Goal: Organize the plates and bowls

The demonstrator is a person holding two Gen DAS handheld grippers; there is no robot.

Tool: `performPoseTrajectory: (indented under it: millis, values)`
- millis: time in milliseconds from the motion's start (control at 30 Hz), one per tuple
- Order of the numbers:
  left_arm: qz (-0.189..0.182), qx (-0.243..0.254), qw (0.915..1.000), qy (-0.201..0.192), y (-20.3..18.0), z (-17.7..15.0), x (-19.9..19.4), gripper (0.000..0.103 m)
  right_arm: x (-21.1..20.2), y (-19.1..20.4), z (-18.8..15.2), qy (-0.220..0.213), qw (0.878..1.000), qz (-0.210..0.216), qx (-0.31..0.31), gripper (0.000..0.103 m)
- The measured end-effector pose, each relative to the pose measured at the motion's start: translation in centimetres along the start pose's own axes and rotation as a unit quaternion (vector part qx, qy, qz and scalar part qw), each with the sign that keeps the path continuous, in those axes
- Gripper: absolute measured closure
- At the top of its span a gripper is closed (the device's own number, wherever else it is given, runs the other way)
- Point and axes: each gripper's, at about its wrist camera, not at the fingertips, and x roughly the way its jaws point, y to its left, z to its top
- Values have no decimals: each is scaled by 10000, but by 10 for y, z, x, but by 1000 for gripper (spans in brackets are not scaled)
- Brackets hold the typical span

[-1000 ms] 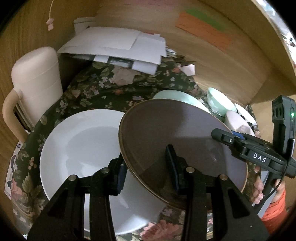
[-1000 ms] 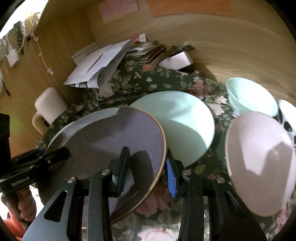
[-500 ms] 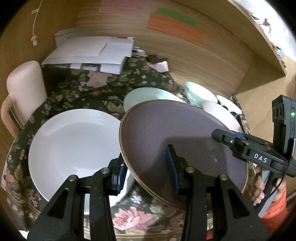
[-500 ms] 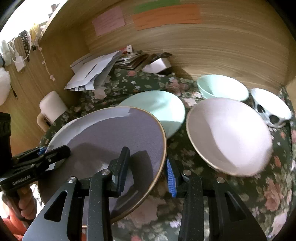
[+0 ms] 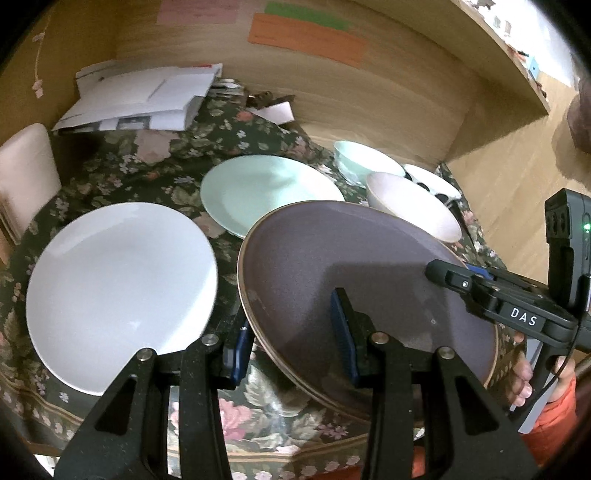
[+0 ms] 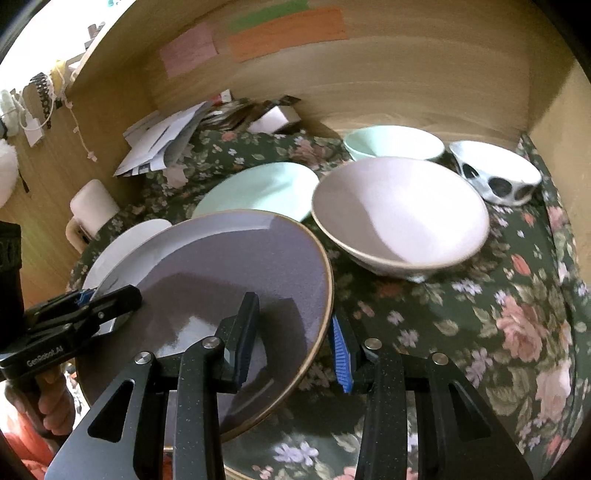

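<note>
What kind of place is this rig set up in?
Most likely a home nook used as a table, not a lab. A floral tablecloth covers it, loose papers and envelopes are piled at the back, and coloured paper notes are stuck on the wooden wall.

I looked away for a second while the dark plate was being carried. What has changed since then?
The purple plate, clamped at opposite rims by the left hand-held gripper and right hand-held gripper, has been carried off the white plate it overlapped, drawing back from the papers. Both grips are unchanged; the mint plate and pink bowl stayed put.
</note>
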Motion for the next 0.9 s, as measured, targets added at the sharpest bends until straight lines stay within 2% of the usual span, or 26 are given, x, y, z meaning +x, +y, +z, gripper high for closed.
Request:
performPoseTrajectory:
  millis: [433, 900]
  values:
    - [-67, 130, 9995, 269, -16, -9, 28, 63, 4, -26, -21, 156, 9991, -131, 361, 70]
    - [-120, 146, 9986, 485, -22, -13, 53, 63, 13, -41, -27, 319, 9982, -200, 463, 70]
